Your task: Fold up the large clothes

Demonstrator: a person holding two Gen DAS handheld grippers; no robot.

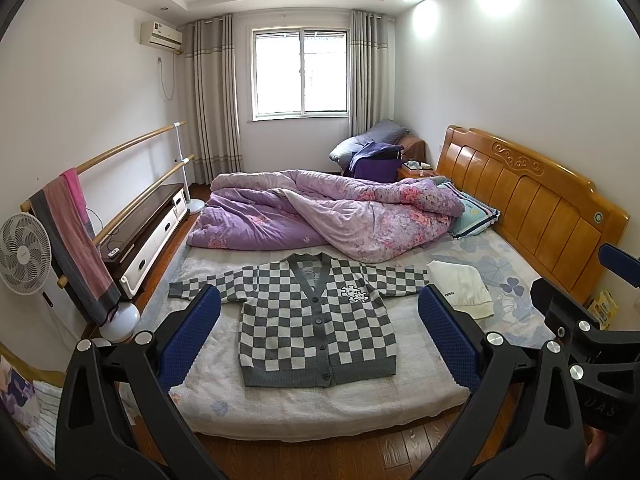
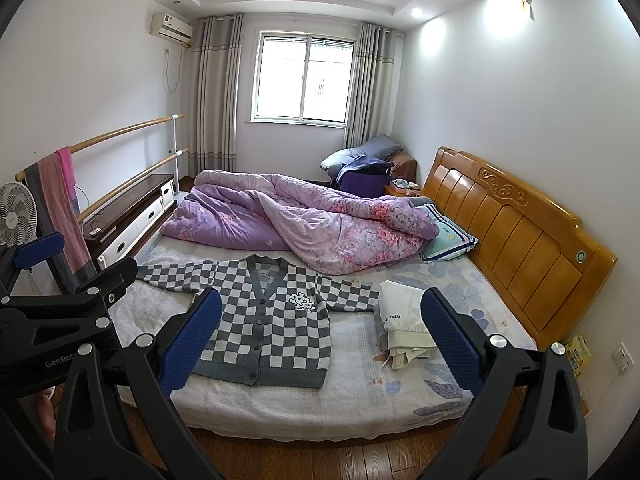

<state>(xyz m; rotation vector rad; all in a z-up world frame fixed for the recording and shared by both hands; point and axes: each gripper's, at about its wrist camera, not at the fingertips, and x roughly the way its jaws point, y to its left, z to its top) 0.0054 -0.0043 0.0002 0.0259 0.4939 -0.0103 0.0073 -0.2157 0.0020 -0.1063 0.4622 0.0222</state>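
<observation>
A grey-and-white checkered cardigan (image 1: 316, 320) lies flat and buttoned on the bed (image 1: 320, 408), sleeves spread out to both sides; it also shows in the right wrist view (image 2: 272, 320). My left gripper (image 1: 318, 316) is open and empty, held above the bed's near edge in front of the cardigan. My right gripper (image 2: 320, 320) is open and empty, beside the left one; its body shows at the right of the left wrist view (image 1: 580, 320). A folded white garment (image 2: 404, 320) lies to the right of the cardigan.
A bunched purple floral quilt (image 1: 320, 216) fills the far half of the bed. A wooden headboard (image 1: 532, 200) stands on the right, with a pillow (image 1: 472, 212) by it. A fan (image 1: 24, 256), towel rail (image 1: 72, 232) and low cabinet (image 1: 148, 232) line the left wall. Wooden floor (image 1: 320, 456) runs along the near side.
</observation>
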